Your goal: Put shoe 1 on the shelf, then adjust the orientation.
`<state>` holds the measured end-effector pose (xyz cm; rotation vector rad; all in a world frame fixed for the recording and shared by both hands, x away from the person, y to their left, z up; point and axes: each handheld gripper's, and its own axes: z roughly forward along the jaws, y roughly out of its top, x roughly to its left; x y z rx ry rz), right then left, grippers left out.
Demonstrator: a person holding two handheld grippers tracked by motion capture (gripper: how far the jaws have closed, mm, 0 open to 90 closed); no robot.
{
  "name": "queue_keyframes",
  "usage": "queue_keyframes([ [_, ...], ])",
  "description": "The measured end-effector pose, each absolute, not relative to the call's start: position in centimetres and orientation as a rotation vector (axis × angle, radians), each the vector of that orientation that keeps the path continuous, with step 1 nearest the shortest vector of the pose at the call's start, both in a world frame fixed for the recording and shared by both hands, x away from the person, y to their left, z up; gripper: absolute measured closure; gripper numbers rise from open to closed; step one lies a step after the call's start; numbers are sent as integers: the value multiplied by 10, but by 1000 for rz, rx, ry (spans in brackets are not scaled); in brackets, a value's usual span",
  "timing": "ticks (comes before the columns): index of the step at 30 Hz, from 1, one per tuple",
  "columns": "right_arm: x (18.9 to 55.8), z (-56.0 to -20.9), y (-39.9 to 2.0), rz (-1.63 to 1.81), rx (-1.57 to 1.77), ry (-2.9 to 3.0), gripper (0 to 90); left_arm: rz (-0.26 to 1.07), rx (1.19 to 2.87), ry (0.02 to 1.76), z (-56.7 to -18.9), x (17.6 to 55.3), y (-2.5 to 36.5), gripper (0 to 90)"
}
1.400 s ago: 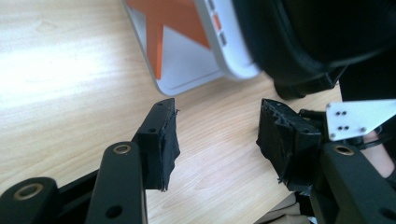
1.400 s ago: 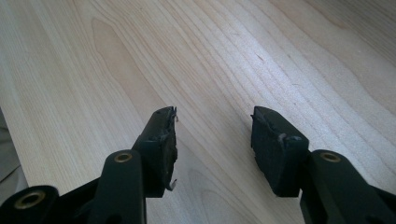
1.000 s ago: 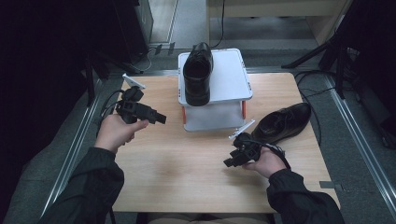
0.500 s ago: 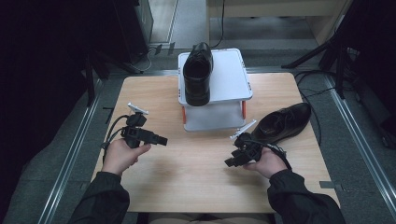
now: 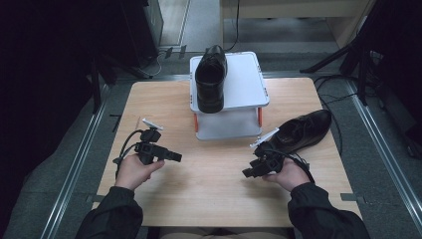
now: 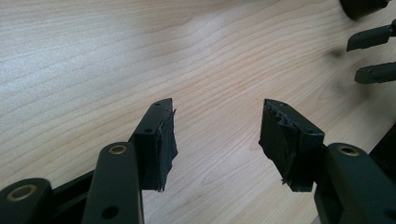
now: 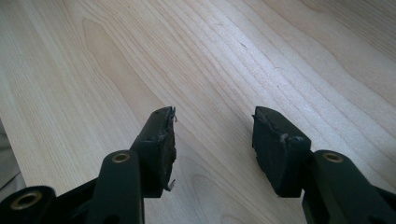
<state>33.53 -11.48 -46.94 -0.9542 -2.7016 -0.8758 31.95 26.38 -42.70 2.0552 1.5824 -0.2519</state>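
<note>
**A:** Where were the two grippers at that moment?

**B:** Both were low over the wooden worktop (image 5: pixel 214 194), near the person's edge. The left gripper (image 5: pixel 174 157) sat in the left hand (image 5: pixel 132 172) on the left side, pointing toward the middle. The right gripper (image 5: pixel 249 173) was in the right hand (image 5: pixel 288 174) on the right side, angled down and to the left, toward the other one.

**A:** And the jaws?

**B:** Spread on both. In the left gripper view the left gripper (image 6: pixel 215 135) had bare wood grain between its two black pads, nothing caught there. The right gripper view showed the same: the right gripper (image 7: pixel 214 140) had its jaws apart with only worktop between them.

**A:** Where were the shoes?

**B:** One black shoe (image 5: pixel 211 79) stood on top of the small white stand (image 5: pixel 249 84) at the far middle of the worktop, along the stand's left side with its toe pointing toward the person. The other black shoe (image 5: pixel 303 130) lay on the worktop itself, right of the stand, just beyond the right hand.

**A:** Was either gripper touching a shoe?

**B:** No. The left one was well apart from both. The right one was near the shoe on the worktop but pointed away from it.

**A:** Anything else in the left gripper view?

**B:** The tips of the other gripper's jaws appeared in the upper right corner.
</note>
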Motion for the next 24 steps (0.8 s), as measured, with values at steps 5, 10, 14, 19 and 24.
queue_keyframes([
  [5, 336, -468, -117, -880, -956, -2701, 500, -225, 2070, 1569, -429, 319, 263, 447],
  [10, 340, -465, -121, -904, -983, -2685, 505, -239, 2066, 1562, -432, 319, 264, 446],
  [14, 344, -460, -123, -948, -1004, -2658, 508, -259, 2071, 1563, -435, 318, 266, 446],
  [19, 349, -451, -125, -963, -1022, -2651, 508, -279, 2100, 1552, -439, 319, 266, 447],
  [24, 354, -442, -131, -966, -1051, -2651, 509, -299, 2104, 1554, -441, 321, 266, 446],
])
